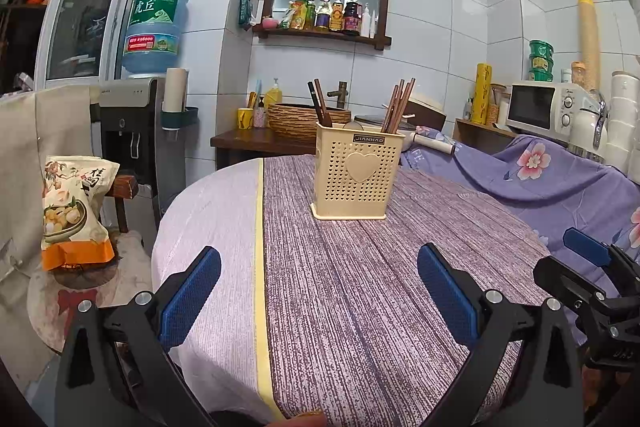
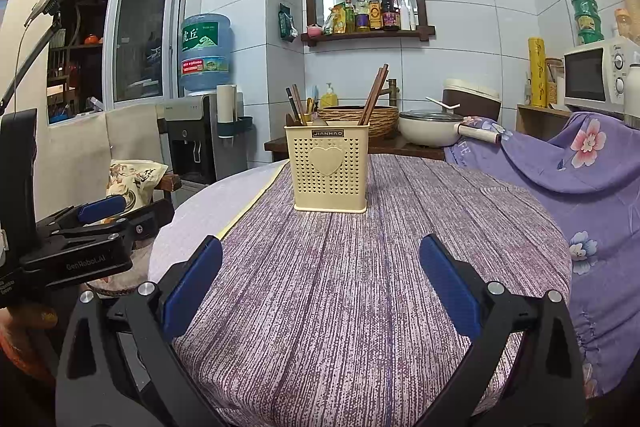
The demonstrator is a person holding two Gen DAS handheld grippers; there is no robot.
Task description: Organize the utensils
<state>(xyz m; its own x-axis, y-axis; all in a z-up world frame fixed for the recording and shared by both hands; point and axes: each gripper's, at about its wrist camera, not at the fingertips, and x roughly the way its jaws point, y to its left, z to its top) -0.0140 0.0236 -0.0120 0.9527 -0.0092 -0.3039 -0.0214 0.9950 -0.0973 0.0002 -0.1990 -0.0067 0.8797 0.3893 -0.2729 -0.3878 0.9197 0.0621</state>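
Observation:
A cream perforated utensil holder with a heart on its front stands upright at the far side of the round table. Brown chopsticks lean out of its right compartment. Darker utensils stick up from its left one. My left gripper is open over the near part of the table, with nothing between its blue pads. My right gripper is open too, also holding nothing. Both are well short of the holder.
A snack bag rests on a stool left of the table. A water dispenser, a side table with a woven basin, a pot and a microwave stand behind. Purple floral cloth drapes at the right.

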